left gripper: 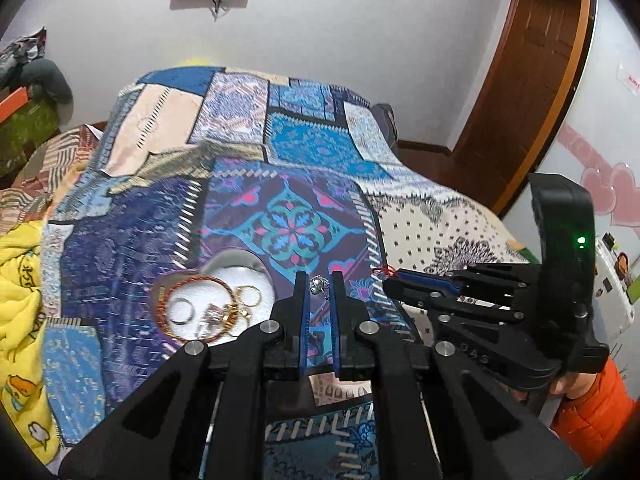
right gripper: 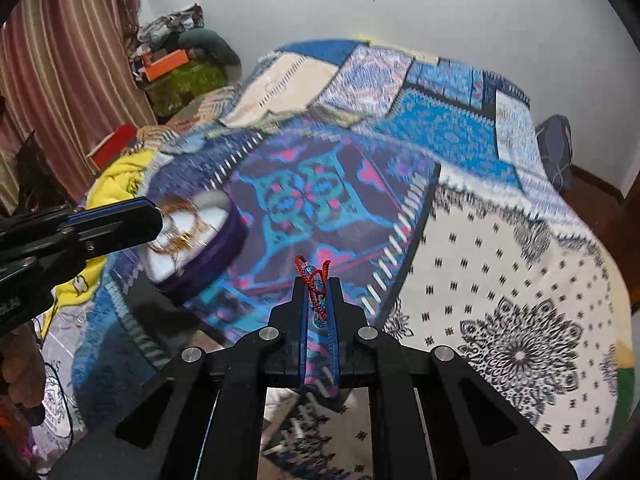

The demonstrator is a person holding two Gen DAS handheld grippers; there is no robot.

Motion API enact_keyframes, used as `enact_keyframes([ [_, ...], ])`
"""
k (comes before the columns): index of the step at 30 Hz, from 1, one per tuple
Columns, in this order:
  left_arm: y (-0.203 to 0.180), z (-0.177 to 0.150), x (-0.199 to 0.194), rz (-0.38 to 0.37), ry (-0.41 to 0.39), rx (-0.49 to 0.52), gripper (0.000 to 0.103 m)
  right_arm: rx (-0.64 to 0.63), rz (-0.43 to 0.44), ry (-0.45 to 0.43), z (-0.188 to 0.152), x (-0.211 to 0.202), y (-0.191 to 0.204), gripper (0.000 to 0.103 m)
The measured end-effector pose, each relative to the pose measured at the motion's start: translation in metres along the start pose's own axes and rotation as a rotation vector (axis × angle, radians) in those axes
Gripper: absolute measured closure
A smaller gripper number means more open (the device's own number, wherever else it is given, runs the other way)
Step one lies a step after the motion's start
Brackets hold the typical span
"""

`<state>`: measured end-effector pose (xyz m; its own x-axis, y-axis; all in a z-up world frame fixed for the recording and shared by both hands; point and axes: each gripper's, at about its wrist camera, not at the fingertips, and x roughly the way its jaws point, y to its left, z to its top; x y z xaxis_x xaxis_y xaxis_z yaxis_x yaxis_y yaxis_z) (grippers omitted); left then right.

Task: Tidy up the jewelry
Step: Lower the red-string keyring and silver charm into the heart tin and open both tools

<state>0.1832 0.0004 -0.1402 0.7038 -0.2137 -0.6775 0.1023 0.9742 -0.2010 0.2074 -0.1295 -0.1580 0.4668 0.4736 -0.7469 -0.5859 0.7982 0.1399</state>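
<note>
Patchwork bedspread (left gripper: 304, 184): heart-shaped tray (left gripper: 216, 300) collecting rings. Our left gripper (left gripper: 319, 286) pinches a silver charm (left gripper: 319, 284), our right gripper (right gripper: 318, 292) a red cord (right gripper: 316, 276), both probably tray-bound.

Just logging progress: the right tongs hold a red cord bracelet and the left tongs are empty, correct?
Not quite. The left tongs aren't empty: the left wrist view shows them pinching a small silver piece. The right tongs do hold the red cord bracelet.
</note>
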Motion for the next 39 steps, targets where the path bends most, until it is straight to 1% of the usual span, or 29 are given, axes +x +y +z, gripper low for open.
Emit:
enact_keyframes([
  [9, 0.014, 0.007, -0.048, 0.035, -0.092, -0.001, 0.095, -0.019, 0.019, -0.104, 0.022, -0.033, 0.03, 0.096],
  [14, 0.029, 0.007, -0.067, 0.055, -0.131, -0.015, 0.095, -0.035, 0.032, -0.128, 0.029, -0.038, 0.049, 0.096],
  [19, 0.048, 0.006, -0.074, 0.057, -0.142, -0.039, 0.095, -0.044, 0.053, -0.138, 0.036, -0.033, 0.066, 0.096],
  [23, 0.06, 0.005, -0.07, 0.056, -0.136, -0.045, 0.095, -0.043, 0.069, -0.132, 0.041, -0.023, 0.075, 0.095],
  [27, 0.067, 0.003, -0.06, 0.055, -0.114, -0.047, 0.095, -0.04, 0.084, -0.12, 0.044, -0.012, 0.079, 0.095],
  [30, 0.075, 0.001, -0.048, 0.054, -0.09, -0.052, 0.095, -0.036, 0.086, -0.101, 0.044, -0.002, 0.079, 0.095],
  [39, 0.087, -0.005, -0.008, 0.018, -0.021, -0.067, 0.095, -0.012, 0.097, -0.048, 0.042, 0.027, 0.072, 0.095],
])
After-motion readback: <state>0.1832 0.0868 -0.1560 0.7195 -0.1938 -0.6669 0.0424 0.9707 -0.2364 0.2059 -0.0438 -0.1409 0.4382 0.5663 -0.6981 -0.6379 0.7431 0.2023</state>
